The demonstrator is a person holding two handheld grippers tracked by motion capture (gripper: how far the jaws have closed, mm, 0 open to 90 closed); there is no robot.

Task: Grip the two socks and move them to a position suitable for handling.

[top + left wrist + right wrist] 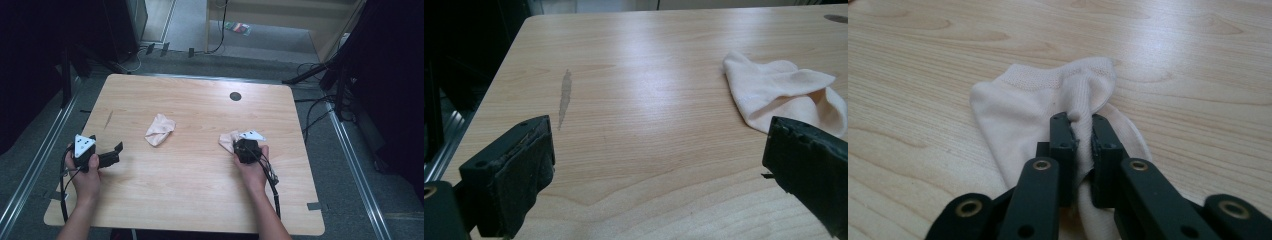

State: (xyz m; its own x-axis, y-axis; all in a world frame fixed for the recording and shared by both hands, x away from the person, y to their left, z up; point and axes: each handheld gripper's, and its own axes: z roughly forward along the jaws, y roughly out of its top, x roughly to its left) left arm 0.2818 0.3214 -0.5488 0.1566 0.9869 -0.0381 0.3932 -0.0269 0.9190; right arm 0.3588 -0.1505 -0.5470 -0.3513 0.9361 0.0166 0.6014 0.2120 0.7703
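Two pale pink socks lie on the wooden table (190, 175). One crumpled sock (160, 129) (784, 92) rests near the middle, to the right of my left gripper (116, 152) (659, 175), which stands open and empty at the table's left edge. The other sock (229, 140) (1048, 100) lies at the right. My right gripper (240, 146) (1082, 137) is shut on a raised fold of that sock, the fabric pinched between its black pads.
A dark round hole (235, 96) sits near the table's far edge. A grey streak (565, 97) marks the wood at the left. Black stands and cables (320, 75) crowd the floor beyond the table's far right corner.
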